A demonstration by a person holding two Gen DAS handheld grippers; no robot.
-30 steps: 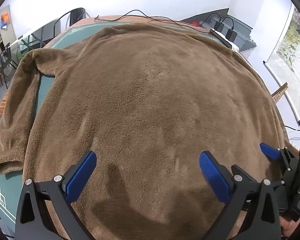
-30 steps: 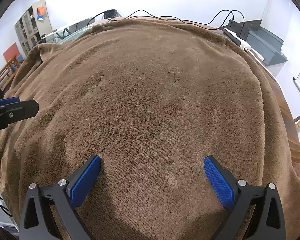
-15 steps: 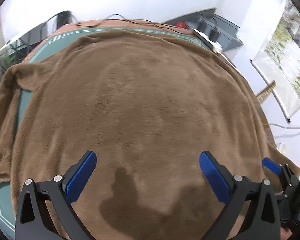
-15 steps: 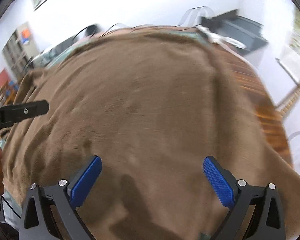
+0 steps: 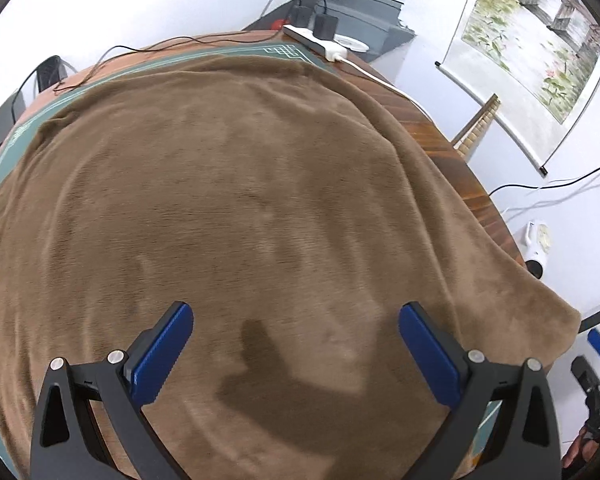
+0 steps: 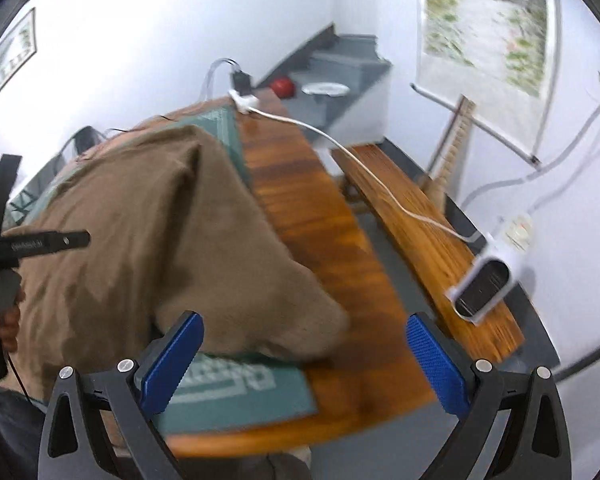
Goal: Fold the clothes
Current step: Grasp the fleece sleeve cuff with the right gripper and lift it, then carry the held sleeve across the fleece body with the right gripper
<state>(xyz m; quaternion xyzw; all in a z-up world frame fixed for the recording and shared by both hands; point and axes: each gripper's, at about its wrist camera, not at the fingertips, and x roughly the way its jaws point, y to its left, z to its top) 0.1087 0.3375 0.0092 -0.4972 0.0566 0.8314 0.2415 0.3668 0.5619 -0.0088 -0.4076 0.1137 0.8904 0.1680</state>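
A big brown top point(image 5: 228, 208) lies flat on the table point(image 6: 324, 264). Both grippers — left point(image 5: 296, 354) and right point(image 6: 305, 364) — hang above it, fingers wide apart, holding nothing.

One brown fleece garment point(image 5: 236, 208) lies spread on one wooden worktop point(image 6: 324, 248), which carries one green mat point(image 5: 236, 54). Two claws are in view, the left claw point(image 5: 296, 354) and the right claw point(image 6: 304, 360), each with two blue pads and both gaping wide. At about one o'clock in the left wrist view sits one white power strip point(image 5: 316, 42) bearing two black plugs. One hanging scroll painting point(image 5: 536, 36) shows at two o'clock. One wooden bench point(image 6: 424, 232) stands beside the worktop.
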